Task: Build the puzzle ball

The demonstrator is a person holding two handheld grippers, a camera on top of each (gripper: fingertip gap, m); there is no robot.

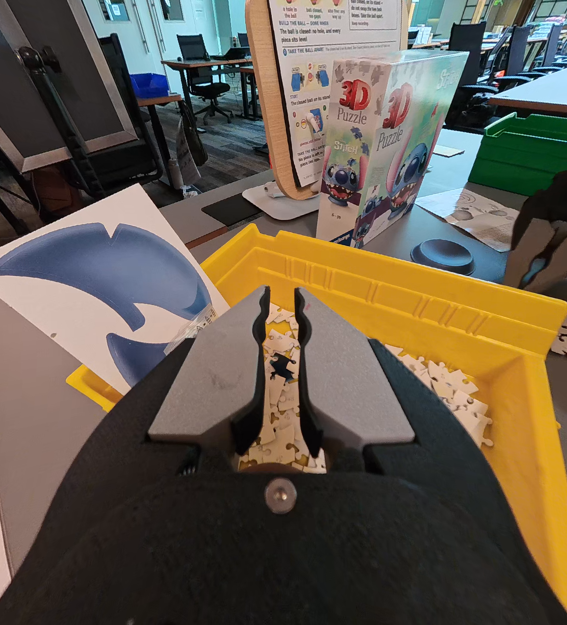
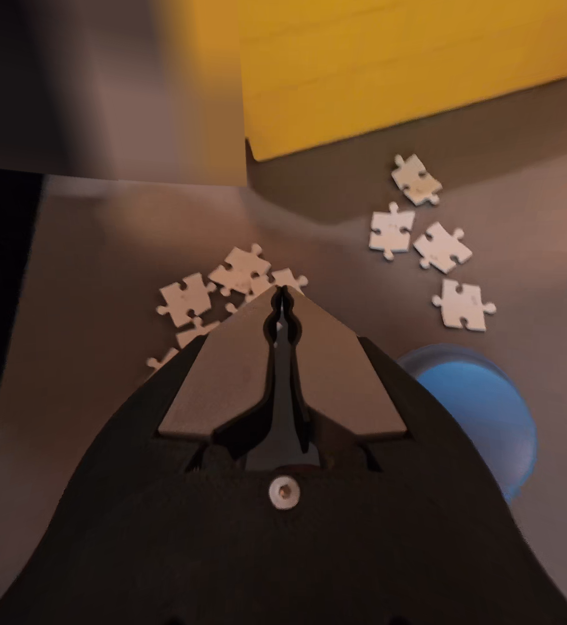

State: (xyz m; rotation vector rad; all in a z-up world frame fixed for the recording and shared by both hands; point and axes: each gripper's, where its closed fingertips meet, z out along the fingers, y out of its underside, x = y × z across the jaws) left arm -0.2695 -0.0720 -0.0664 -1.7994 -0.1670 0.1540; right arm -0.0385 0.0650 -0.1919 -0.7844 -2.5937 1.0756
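Step in hand, by judgement: picking and sorting pieces; no part of the ball looks assembled yet.

Left gripper (image 1: 281,293) hangs over the yellow plastic bin (image 1: 410,287) of white, face-down puzzle pieces (image 1: 444,378), jaws slightly apart, holding nothing.

Right gripper (image 2: 282,288) has its tips together over loose pieces (image 2: 187,299) on the grey table (image 2: 326,236); any hold cannot be confirmed. Blue rounded plastic piece (image 2: 485,406) lies beside it.

Next move calls for gripping 1 piece by its edge.
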